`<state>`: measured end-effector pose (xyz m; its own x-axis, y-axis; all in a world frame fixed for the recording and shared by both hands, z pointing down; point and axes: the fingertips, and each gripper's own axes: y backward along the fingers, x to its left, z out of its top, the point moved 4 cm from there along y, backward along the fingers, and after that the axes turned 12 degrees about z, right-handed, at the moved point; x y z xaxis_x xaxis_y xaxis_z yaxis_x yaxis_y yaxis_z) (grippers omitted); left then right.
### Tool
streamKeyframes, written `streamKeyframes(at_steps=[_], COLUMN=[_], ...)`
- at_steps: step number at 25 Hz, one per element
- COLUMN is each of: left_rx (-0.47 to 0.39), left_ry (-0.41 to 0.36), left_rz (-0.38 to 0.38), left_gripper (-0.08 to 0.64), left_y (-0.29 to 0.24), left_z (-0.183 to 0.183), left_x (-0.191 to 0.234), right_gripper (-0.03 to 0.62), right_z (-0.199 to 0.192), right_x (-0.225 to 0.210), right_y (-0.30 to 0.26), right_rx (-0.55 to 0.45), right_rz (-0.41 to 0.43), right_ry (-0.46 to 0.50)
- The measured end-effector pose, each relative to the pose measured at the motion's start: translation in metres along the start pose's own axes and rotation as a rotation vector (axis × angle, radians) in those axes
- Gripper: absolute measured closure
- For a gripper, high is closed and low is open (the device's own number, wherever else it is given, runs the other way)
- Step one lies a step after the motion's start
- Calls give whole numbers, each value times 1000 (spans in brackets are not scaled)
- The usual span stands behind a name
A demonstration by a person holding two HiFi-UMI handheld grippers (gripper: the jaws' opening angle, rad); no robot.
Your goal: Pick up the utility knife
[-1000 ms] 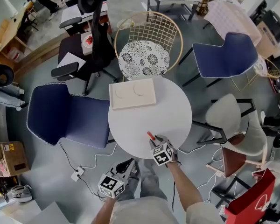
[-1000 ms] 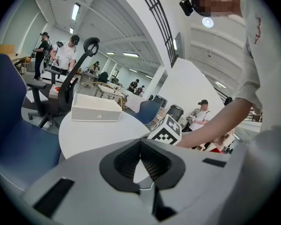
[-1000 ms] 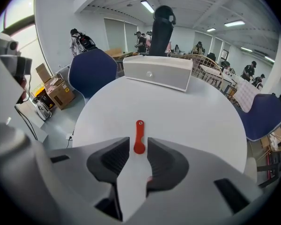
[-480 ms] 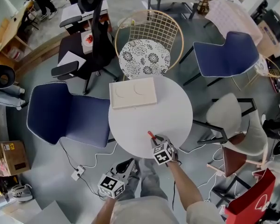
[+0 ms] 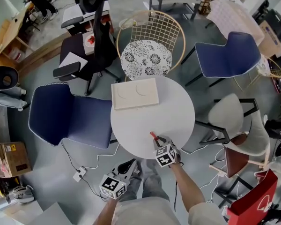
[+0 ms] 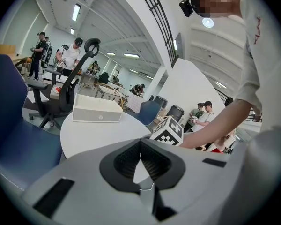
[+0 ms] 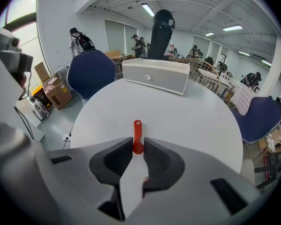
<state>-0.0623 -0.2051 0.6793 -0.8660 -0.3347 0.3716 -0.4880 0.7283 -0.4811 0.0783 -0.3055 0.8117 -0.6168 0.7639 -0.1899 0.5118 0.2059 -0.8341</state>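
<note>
The person wears a white short-sleeved shirt (image 5: 140, 214), which shows at 6 o'clock of the head view, and grey trousers (image 5: 150, 184) just above it; below the sleeves the forearms are uncovered. In the left gripper view the shirt carries a small red marking (image 6: 258, 25) at 1 o'clock, too small to read. The left gripper (image 5: 130, 163) and the right gripper (image 5: 156, 142) each have a light grey shell, black ribbed pads (image 7: 155, 157) and a cube (image 5: 165, 155) with black-and-white square markers. The right gripper's jaws have just been closing, with the utility knife (image 7: 137, 134) between them.
</note>
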Motion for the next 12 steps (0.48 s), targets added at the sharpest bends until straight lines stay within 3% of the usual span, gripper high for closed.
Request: streamKeyframes(at_steps=[12], left_rx=[-65], left_ry=[-123], left_rz=[-71], left_gripper=[548], left_y=[7], left_z=[28], left_x=[-9], right_gripper=[510], right_z=[26], right_x=[36], right_y=[70], right_rx=[-163], right_rz=[-106], right_ry=[42])
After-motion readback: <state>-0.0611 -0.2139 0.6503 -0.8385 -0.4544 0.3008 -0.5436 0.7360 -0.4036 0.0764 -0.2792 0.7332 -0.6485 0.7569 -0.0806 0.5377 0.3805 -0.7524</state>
